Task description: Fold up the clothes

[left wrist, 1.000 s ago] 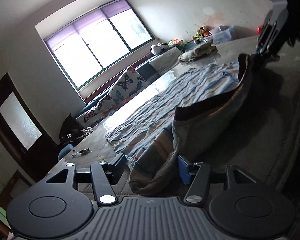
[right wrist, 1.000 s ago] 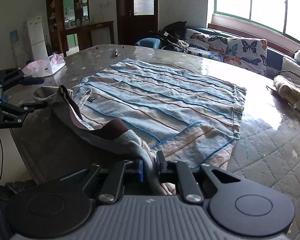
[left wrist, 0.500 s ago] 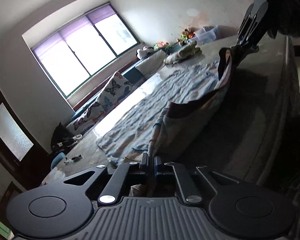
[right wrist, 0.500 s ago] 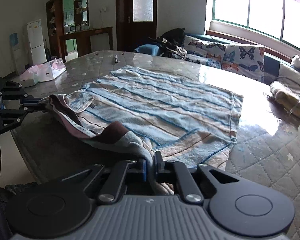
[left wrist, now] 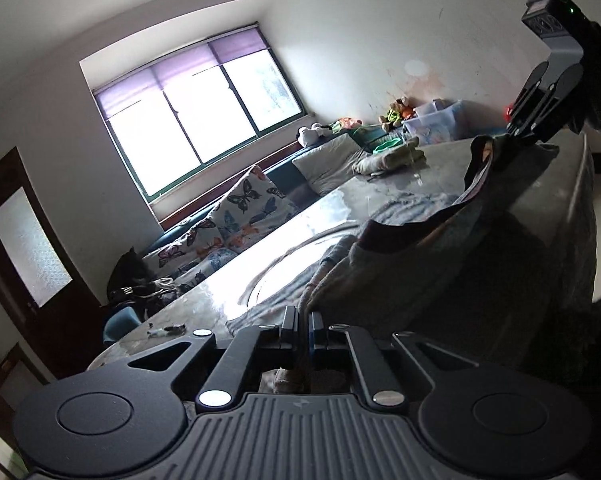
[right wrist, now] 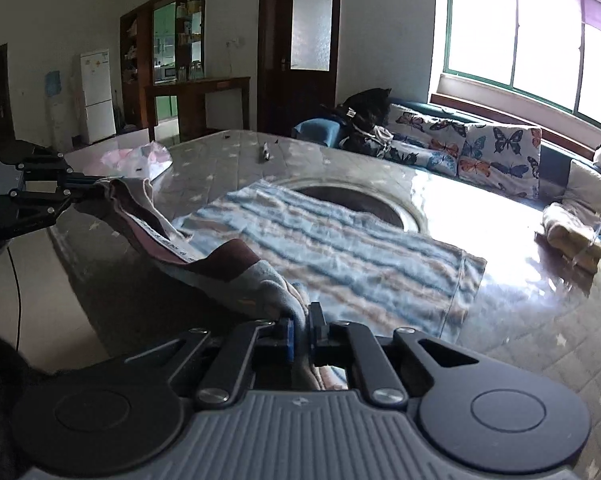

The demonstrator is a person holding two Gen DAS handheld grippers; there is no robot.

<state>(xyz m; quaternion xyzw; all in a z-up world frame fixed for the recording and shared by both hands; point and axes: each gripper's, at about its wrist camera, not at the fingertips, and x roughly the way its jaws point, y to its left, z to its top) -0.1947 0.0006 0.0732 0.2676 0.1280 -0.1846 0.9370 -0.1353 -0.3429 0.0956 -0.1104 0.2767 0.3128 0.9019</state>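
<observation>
A blue and beige striped garment (right wrist: pixel 340 248) with a dark brown waistband (right wrist: pixel 228 258) lies partly on the quilted table (right wrist: pixel 540 320). My right gripper (right wrist: pixel 300 330) is shut on one end of the waistband at the near table edge. My left gripper (left wrist: pixel 303 326) is shut on the other end; it also shows in the right wrist view (right wrist: pixel 80 190), at the left. The waistband hangs lifted between the two grippers, and the garment's far part (left wrist: pixel 412 204) rests flat. The right gripper shows in the left wrist view (left wrist: pixel 516 128), at the upper right.
A folded beige cloth (right wrist: pixel 572 236) lies on the table at the right. A pink plastic bag (right wrist: pixel 140 160) and a small dark object (right wrist: pixel 265 152) lie at the far side. A round recess (right wrist: pixel 352 200) sits mid-table. A butterfly-print sofa (right wrist: pixel 480 152) stands under the window.
My left gripper closed on the waistband end. Both grippers lifted and pulled the garment toward the near table edge, uncovering the round recess.
</observation>
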